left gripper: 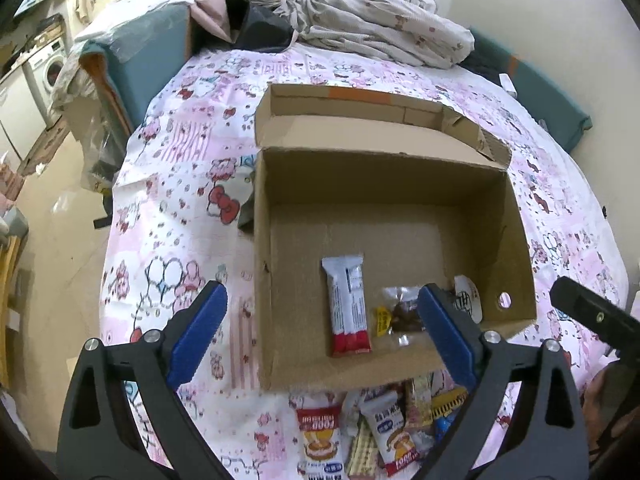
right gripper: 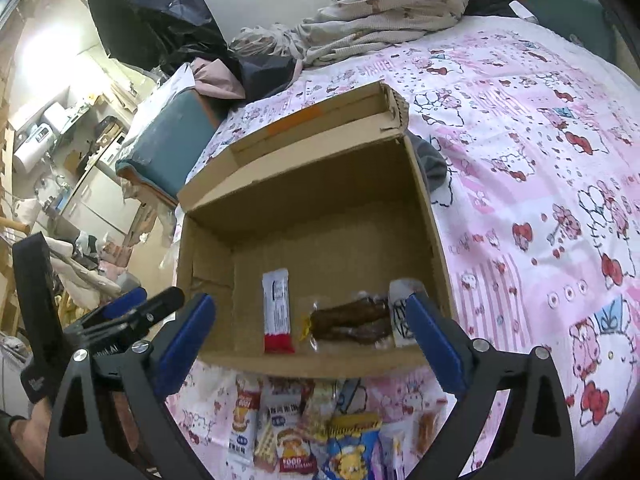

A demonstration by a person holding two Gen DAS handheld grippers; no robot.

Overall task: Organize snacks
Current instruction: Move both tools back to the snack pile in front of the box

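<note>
A pink cartoon-print bedsheet (left gripper: 180, 184) carries an open cardboard box (left gripper: 516, 240). Inside lie a red-and-white snack bar (left gripper: 347, 306), a clear packet of brown meat (right gripper: 352, 320) and a white packet (right gripper: 402, 312). More snack packets (right gripper: 320, 428) are heaped before it. The left gripper (left gripper: 322, 332) and right gripper (right gripper: 310, 340) hover with fingers spread, holding nothing.

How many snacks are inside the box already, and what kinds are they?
White and red bar: 1
Clear pack of brown food: 1
White pack with dark print: 1
Total in the cardboard box: 3
</note>
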